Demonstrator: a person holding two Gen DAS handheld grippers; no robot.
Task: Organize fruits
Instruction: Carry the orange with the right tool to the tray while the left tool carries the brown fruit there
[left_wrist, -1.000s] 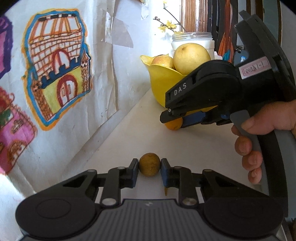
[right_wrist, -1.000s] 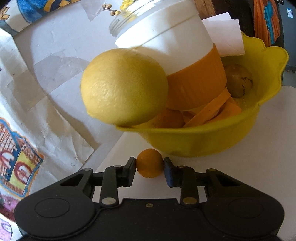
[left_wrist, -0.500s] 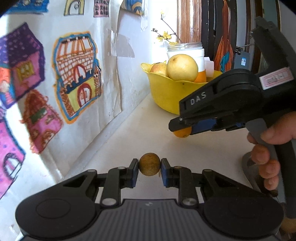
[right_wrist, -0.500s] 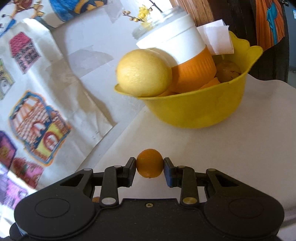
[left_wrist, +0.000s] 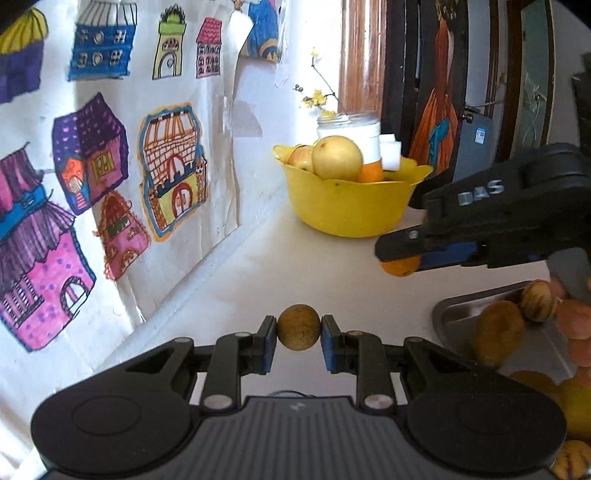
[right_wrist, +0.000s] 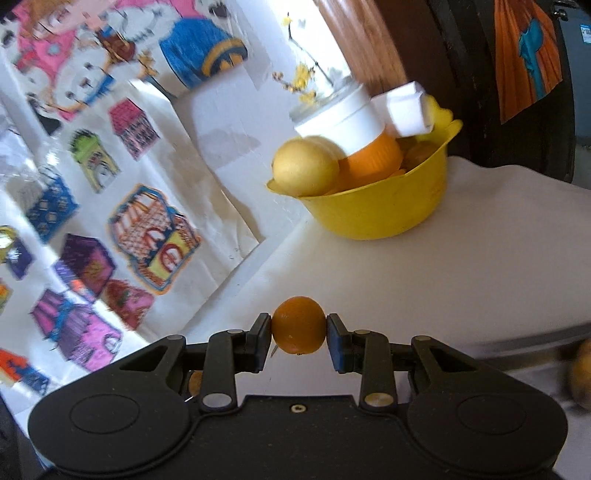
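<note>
My left gripper (left_wrist: 299, 332) is shut on a small brown round fruit (left_wrist: 299, 327), held above the white table (left_wrist: 321, 269). My right gripper (right_wrist: 299, 331) is shut on a small orange fruit (right_wrist: 299, 325); in the left wrist view that same gripper (left_wrist: 397, 260) hangs at the right with the orange fruit (left_wrist: 400, 266) under its tip. A yellow bowl (left_wrist: 347, 206) at the back holds a large yellow fruit (left_wrist: 337, 157), an apple and a white-and-orange jar (left_wrist: 360, 138). The yellow bowl (right_wrist: 380, 210) stands far ahead in the right wrist view.
A grey metal tray (left_wrist: 458, 314) at the near right holds several brown and orange fruits (left_wrist: 498, 332). Children's drawings of houses (left_wrist: 173, 173) cover the wall on the left. Dark furniture and an orange hanging (left_wrist: 439, 122) stand behind the bowl.
Both grippers have drawn back and up from the yellow bowl, each keeping its fruit. The bowl looks smaller and farther, and the grey tray has come into view at the right.
</note>
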